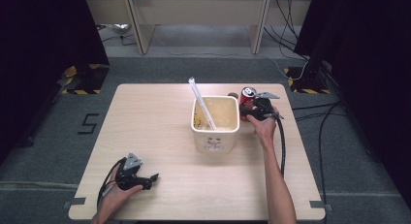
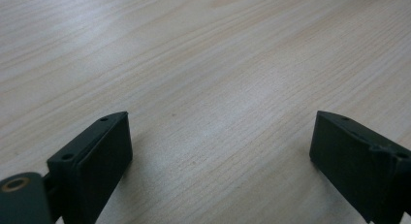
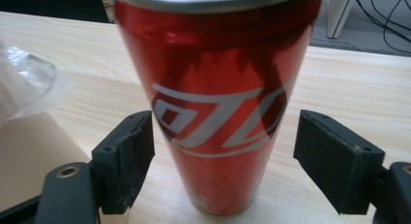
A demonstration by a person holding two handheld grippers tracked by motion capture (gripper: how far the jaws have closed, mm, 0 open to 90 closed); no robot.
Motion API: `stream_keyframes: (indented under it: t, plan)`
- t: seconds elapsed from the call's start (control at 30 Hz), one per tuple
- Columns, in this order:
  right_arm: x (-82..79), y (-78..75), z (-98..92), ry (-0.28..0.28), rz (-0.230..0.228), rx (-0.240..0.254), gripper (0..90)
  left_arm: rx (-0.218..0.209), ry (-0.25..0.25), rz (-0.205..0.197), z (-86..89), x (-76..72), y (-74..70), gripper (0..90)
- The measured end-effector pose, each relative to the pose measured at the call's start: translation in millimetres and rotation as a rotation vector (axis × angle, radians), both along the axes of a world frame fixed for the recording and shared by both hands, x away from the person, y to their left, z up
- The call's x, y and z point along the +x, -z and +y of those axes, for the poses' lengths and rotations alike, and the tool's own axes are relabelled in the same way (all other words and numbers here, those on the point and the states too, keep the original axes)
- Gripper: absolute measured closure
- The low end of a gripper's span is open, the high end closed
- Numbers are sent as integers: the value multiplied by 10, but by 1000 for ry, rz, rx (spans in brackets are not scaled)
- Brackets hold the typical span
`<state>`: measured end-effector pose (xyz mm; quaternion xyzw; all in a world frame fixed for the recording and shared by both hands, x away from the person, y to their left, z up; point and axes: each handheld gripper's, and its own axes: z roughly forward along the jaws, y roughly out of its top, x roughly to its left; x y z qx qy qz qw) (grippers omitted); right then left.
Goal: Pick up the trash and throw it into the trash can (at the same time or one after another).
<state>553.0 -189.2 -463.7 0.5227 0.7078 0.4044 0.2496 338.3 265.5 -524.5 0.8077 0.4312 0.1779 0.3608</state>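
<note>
A red drink can (image 1: 247, 95) stands upright on the wooden table (image 1: 155, 117), just right of a cream tub (image 1: 215, 136). My right gripper (image 1: 248, 111) reaches it from the near side. In the right gripper view the can (image 3: 218, 112) stands between the jaws of that gripper (image 3: 225, 122), and a gap shows at the right pad (image 3: 334, 161), so the grip is open. My left gripper (image 1: 153, 178) lies low at the table's near left corner. Its jaws are wide apart over bare wood in the left gripper view (image 2: 220, 122), with nothing between them.
A long pale stick (image 1: 201, 103) leans out of the tub toward the far left. Clear plastic (image 3: 24, 83) and the tub's wall (image 3: 24, 156) sit left of the can. A small brown object (image 1: 232, 94) lies behind the tub. Cables and dark stands flank the table.
</note>
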Motion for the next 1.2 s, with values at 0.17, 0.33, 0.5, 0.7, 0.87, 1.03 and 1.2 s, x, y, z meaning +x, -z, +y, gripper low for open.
stream_keyframes:
  t: [0.17, 0.33, 0.5, 0.7, 0.87, 1.03, 1.2]
  plan:
    - [40, 62, -9, -1, 7, -3, 225, 0, 0, 0, 0, 0, 0, 73]
    - [54, 100, -5, -12, -2, 0, 250, 0, 1, 2, 1, 0, -1, 73]
    - [64, 126, 17, -38, -9, -17, 328, 0, 0, 1, 0, 0, -1, 73]
    - [28, 73, 17, -42, -9, -50, 341, 0, 1, 1, 1, 0, 0, 74]
    - [-29, -21, -42, -20, -1, -19, 343, 0, 0, 1, 0, 0, 0, 74]
    - [-103, -132, -90, -18, -3, -13, 345, 0, 0, 0, 0, 0, 0, 73]
    - [-198, -230, -132, -24, 1, -7, 346, 0, 0, 0, 0, 0, 0, 74]
